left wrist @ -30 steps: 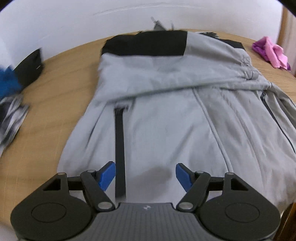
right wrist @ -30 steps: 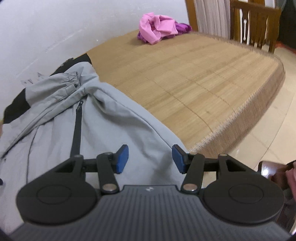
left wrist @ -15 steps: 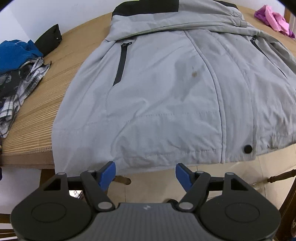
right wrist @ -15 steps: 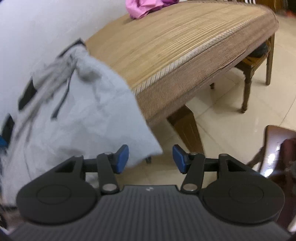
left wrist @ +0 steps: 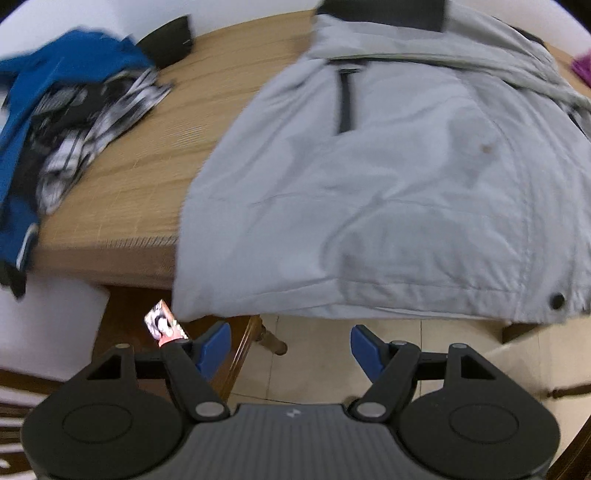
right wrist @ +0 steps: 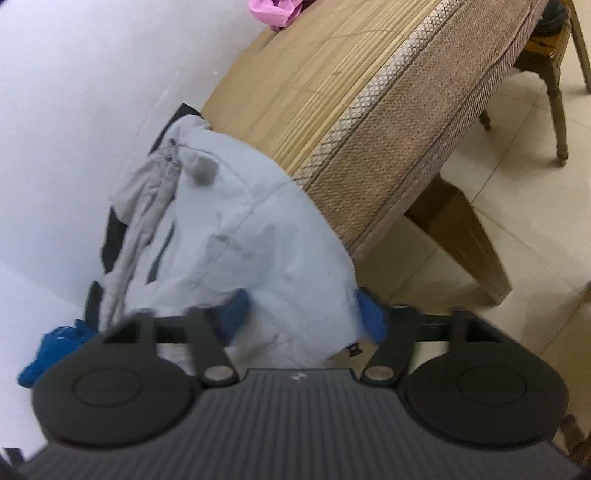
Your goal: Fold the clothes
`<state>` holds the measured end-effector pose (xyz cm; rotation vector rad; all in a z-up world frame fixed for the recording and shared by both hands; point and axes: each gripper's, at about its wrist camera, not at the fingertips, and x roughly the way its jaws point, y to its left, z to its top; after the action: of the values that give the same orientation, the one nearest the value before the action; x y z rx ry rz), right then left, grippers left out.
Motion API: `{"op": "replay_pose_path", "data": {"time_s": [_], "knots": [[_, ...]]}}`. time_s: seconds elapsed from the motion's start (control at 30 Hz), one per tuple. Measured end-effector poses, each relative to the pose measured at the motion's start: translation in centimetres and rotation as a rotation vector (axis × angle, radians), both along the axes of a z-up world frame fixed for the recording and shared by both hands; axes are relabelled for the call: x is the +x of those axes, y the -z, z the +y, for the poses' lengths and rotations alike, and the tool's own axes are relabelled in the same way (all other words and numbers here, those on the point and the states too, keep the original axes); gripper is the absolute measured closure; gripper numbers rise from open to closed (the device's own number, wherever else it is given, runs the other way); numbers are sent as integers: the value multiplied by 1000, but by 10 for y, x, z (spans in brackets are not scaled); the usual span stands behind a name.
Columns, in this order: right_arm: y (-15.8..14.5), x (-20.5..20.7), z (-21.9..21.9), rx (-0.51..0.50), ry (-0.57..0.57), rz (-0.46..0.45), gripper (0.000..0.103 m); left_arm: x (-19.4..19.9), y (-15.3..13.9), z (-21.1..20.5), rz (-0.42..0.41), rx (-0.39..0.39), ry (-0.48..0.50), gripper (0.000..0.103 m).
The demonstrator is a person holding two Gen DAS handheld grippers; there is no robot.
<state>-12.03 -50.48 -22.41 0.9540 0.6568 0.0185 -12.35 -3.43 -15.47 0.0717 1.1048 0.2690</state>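
A light grey jacket with black trim and a dark pocket zip lies spread on the wooden table, its hem hanging over the front edge. My left gripper hangs open below that hem, off the table, with nothing between its blue pads. In the right wrist view the same grey jacket drapes off the table's corner. My right gripper stands open with the hanging hem between its blue fingertips, which look apart from the cloth; the picture is blurred.
A pile of blue and checked clothes lies at the table's left end, with a black item behind it. A pink garment sits at the far end of the bamboo-mat table. Chair legs and tiled floor lie to the right.
Both grippers have drawn back off the table and dropped to the jacket's hanging hem. The left one shifted left; the right one now has the hem between its open fingers.
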Motion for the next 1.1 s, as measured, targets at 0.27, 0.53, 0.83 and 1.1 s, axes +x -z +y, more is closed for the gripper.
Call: {"op": "replay_pose_path", "data": {"time_s": [0.27, 0.53, 0.83, 1.1], "knots": [[-68, -19, 7, 23, -79, -151, 87, -13, 13, 17, -36, 91, 1, 29], [-127, 11, 45, -116, -242, -242, 87, -11, 23, 33, -69, -59, -75, 29], [-135, 16, 60, -164, -304, -244, 87, -14, -47, -61, -231, -11, 315, 29], [-159, 28, 84, -177, -374, -288, 87, -9, -84, -207, -405, -96, 875, 29]]}}
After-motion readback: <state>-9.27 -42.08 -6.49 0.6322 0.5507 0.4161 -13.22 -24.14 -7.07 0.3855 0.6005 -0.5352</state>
